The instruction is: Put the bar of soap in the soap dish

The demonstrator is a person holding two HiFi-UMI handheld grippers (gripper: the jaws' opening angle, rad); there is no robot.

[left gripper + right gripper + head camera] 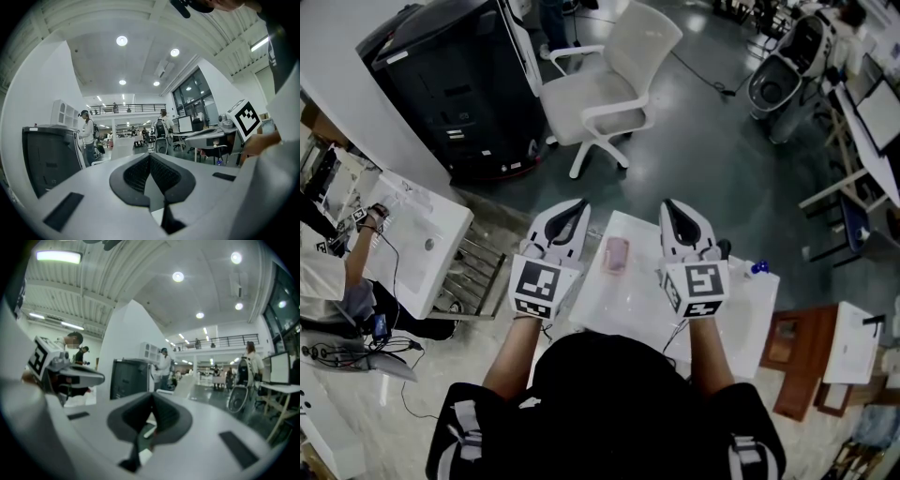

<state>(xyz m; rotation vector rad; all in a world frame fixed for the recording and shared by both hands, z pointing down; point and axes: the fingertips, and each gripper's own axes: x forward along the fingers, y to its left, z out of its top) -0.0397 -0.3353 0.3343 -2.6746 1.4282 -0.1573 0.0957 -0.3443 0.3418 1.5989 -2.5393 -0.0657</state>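
A pink bar of soap [617, 255] lies on the white washstand top [633, 300], between my two grippers and slightly beyond their marker cubes. My left gripper [579, 203] is held level to the soap's left, its jaws shut with nothing between them [150, 156]. To the soap's right my right gripper [671, 205] is also level, shut and empty [151, 396]. Both gripper views look out across the room, so neither shows the soap. I cannot pick out a soap dish.
A dark tap [724, 248] and a small blue object [758, 267] stand on the washstand's right side. Beyond it are a white office chair [609, 94] and a black cabinet [459, 84]. Another white washstand [412, 239] with a person stands at left.
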